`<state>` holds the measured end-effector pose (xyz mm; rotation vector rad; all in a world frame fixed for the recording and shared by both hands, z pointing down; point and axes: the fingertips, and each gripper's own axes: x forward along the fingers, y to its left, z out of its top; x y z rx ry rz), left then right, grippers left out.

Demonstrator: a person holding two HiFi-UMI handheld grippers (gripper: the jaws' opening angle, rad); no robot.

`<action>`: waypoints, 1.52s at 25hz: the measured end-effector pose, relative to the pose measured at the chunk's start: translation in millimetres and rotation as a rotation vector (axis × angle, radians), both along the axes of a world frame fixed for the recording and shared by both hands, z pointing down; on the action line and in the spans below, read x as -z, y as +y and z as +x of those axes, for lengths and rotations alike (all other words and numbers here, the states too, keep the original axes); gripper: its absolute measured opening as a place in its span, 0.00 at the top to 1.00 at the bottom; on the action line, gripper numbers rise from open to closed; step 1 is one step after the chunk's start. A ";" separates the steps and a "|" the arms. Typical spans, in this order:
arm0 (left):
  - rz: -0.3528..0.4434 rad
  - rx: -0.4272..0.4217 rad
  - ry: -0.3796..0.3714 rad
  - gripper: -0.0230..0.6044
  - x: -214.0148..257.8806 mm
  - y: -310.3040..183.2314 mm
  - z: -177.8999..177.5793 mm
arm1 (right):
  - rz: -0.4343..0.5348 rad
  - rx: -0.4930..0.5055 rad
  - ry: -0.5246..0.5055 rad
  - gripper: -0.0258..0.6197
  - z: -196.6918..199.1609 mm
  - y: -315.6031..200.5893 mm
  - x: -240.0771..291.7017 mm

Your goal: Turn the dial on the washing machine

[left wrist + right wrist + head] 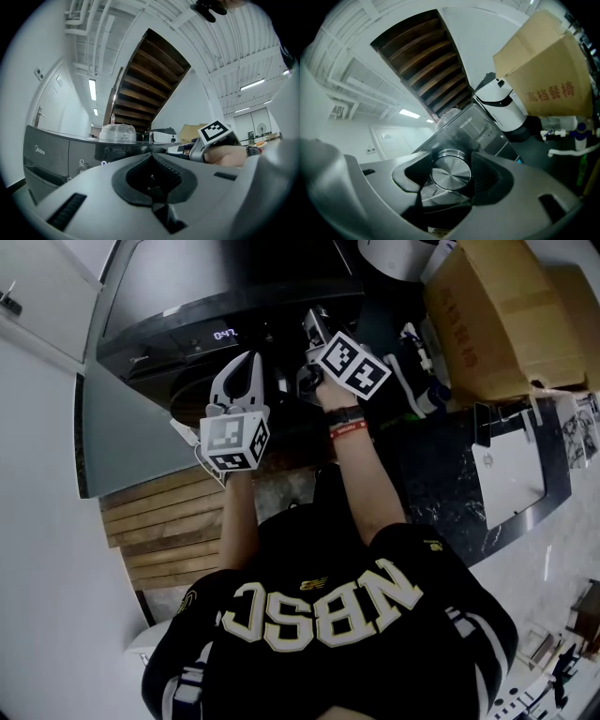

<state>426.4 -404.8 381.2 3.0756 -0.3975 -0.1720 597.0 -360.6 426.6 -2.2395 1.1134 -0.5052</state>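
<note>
Right gripper (450,161), nearest to me: its jaws stand fairly wide and are closed across the dial (450,174), one dark pad against each side of the brushed-metal knob, with no gap that I can make out. Left gripper (151,161): jaws together, nothing between them, held off at about 8 o'clock from the right one in the head view and taking no part in the work. The dial sits on the control panel of the washing machine (187,287), directly at 12 o'clock from the right gripper's tips; the lit display (225,334) lies along the same panel toward 9 o'clock. Beyond, at 2 o'clock, a cardboard box (543,79) stands well apart from the work. Judgement: the step in hand is the turn itself, grip made and gripper tilted in roll (the panel runs aslant in the right gripper view). The next move calls for rolling the wrist about the dial's own axis, keeping the pads square on the rim so that they do not slip off the smooth metal, and the left gripper kept away.
</note>
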 end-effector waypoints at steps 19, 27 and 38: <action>0.012 -0.003 0.010 0.94 6.0 0.7 3.5 | 0.241 -0.023 -0.247 0.54 5.4 5.2 -8.2; 0.012 -0.004 0.008 0.94 5.0 -1.5 2.3 | 0.295 -0.031 -0.306 0.55 6.6 6.1 -11.0; 0.009 -0.008 0.002 0.94 1.6 -2.9 1.3 | 0.581 -0.045 -0.671 0.55 10.2 9.6 -31.0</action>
